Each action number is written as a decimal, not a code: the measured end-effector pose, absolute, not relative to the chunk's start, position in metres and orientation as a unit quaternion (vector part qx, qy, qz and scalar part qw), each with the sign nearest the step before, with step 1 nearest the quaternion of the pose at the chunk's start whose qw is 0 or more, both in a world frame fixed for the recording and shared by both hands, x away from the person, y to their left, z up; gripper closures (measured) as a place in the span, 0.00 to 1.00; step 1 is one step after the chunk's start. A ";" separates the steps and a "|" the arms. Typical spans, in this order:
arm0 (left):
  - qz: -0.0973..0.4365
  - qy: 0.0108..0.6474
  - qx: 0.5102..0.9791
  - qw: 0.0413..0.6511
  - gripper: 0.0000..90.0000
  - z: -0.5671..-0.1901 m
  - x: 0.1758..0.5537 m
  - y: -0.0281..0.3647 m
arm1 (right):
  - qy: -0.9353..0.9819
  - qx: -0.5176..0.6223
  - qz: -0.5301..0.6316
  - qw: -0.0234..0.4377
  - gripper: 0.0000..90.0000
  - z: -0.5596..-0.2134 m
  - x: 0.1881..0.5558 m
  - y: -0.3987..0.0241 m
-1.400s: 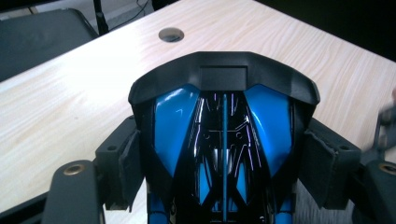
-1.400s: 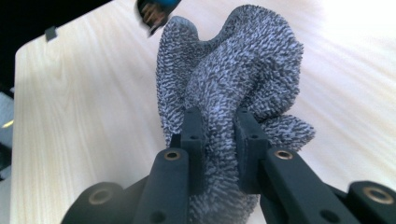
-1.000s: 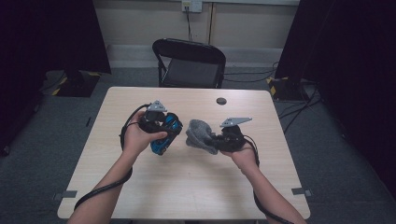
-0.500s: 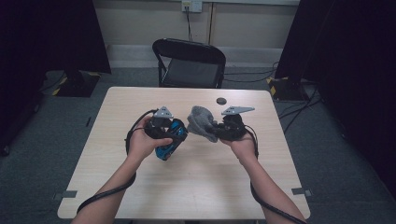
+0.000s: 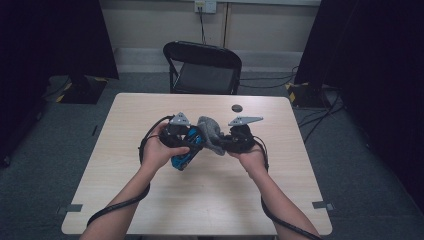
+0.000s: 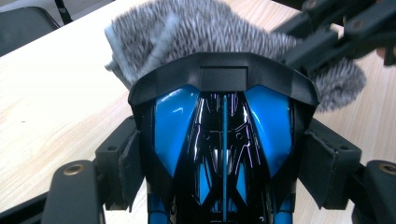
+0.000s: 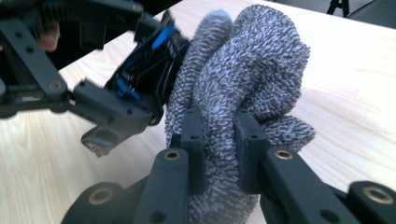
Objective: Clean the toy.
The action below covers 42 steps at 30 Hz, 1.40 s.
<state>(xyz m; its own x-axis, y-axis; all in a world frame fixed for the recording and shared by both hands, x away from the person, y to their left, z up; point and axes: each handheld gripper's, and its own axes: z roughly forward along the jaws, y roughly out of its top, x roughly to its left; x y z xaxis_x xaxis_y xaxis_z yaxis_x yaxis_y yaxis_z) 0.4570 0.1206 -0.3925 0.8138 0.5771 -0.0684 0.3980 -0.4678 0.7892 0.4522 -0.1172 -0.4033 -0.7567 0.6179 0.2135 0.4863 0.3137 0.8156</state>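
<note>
The left claw [image 5: 192,142] pinches a blue and black toy car [image 6: 223,154] across its body, pads [image 6: 133,161] pressed to both flanks, so its jaws stand wide only because the car is wide. The right claw [image 5: 220,140] is squeezed nearly together on a bunched grey cloth [image 7: 243,88], with a thick fold of it caught between the pads [image 7: 194,135].

In the high view both claws meet above the middle of the desk [image 5: 150,200], and the car and cloth [image 5: 210,131] are lifted clear of the wood. The left gripper view shows the cloth [image 6: 187,32] lying against the car's dark end piece; the right gripper view shows it pressed to the car [image 7: 154,60] from the side. They look to be touching, though the exact contact line is hidden by the cloth's bulk.

Judging from this, the step in hand is wiping the car with the cloth, and it seems to be at the start or in the middle of a stroke on one end of the car.

The next move probably calls for dragging the cloth along the glossy shell while the left claw keeps the car steady, perhaps turning it to offer a fresh face. The grip on the cloth is small against its bulk, so it could slip out if the rub is hard. A small dark disc [image 5: 237,108] lies apart near the desk's far edge, and a chair [image 5: 202,65] stands beyond.
</note>
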 end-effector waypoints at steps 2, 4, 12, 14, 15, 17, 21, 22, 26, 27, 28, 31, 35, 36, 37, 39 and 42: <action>0.105 0.287 0.850 0.429 0.28 -0.391 0.458 0.119 | 0.809 0.339 0.476 0.067 0.85 -0.405 0.451 -0.115; 0.105 0.285 0.851 0.429 0.28 -0.390 0.458 0.119 | 0.810 0.336 0.476 0.067 0.85 -0.406 0.450 -0.113; 0.101 0.287 0.850 0.430 0.28 -0.389 0.459 0.118 | 0.809 0.335 0.479 0.063 0.85 -0.409 0.448 -0.112; 0.102 0.288 0.850 0.429 0.28 -0.389 0.460 0.117 | 0.810 0.334 0.478 0.062 0.85 -0.411 0.448 -0.112; 0.102 0.288 0.850 0.429 0.28 -0.389 0.460 0.117 | 0.810 0.334 0.478 0.062 0.85 -0.411 0.448 -0.112; 0.103 0.289 0.849 0.430 0.28 -0.389 0.460 0.116 | 0.810 0.334 0.477 0.060 0.85 -0.412 0.447 -0.111; 0.105 0.291 0.847 0.432 0.28 -0.388 0.462 0.116 | 0.814 0.331 0.475 0.055 0.85 -0.416 0.445 -0.107; 0.106 0.291 0.847 0.432 0.28 -0.387 0.462 0.116 | 0.815 0.329 0.474 0.055 0.85 -0.417 0.444 -0.106; 0.106 0.293 0.845 0.434 0.28 -0.386 0.463 0.116 | 0.816 0.325 0.475 0.048 0.85 -0.420 0.441 -0.101; 0.107 0.294 0.845 0.434 0.28 -0.386 0.463 0.116 | 0.817 0.324 0.475 0.047 0.85 -0.421 0.441 -0.100; 0.107 0.294 0.845 0.434 0.28 -0.386 0.464 0.116 | 0.817 0.323 0.475 0.045 0.85 -0.421 0.440 -0.099; 0.107 0.295 0.843 0.436 0.28 -0.385 0.464 0.116 | 0.820 0.319 0.473 0.044 0.85 -0.423 0.438 -0.097; 0.107 0.296 0.842 0.438 0.28 -0.384 0.464 0.116 | 0.823 0.315 0.471 0.039 0.85 -0.427 0.435 -0.092; 0.108 0.297 0.841 0.439 0.28 -0.383 0.464 0.116 | 0.824 0.313 0.472 0.036 0.85 -0.429 0.434 -0.090; 0.109 0.297 0.840 0.440 0.28 -0.383 0.465 0.116 | 0.824 0.312 0.472 0.034 0.85 -0.430 0.433 -0.090; 0.110 0.298 0.839 0.441 0.28 -0.382 0.466 0.117 | 0.825 0.311 0.471 0.031 0.85 -0.432 0.432 -0.087; 0.110 0.301 0.837 0.443 0.28 -0.381 0.466 0.117 | 0.828 0.306 0.469 0.027 0.85 -0.435 0.429 -0.083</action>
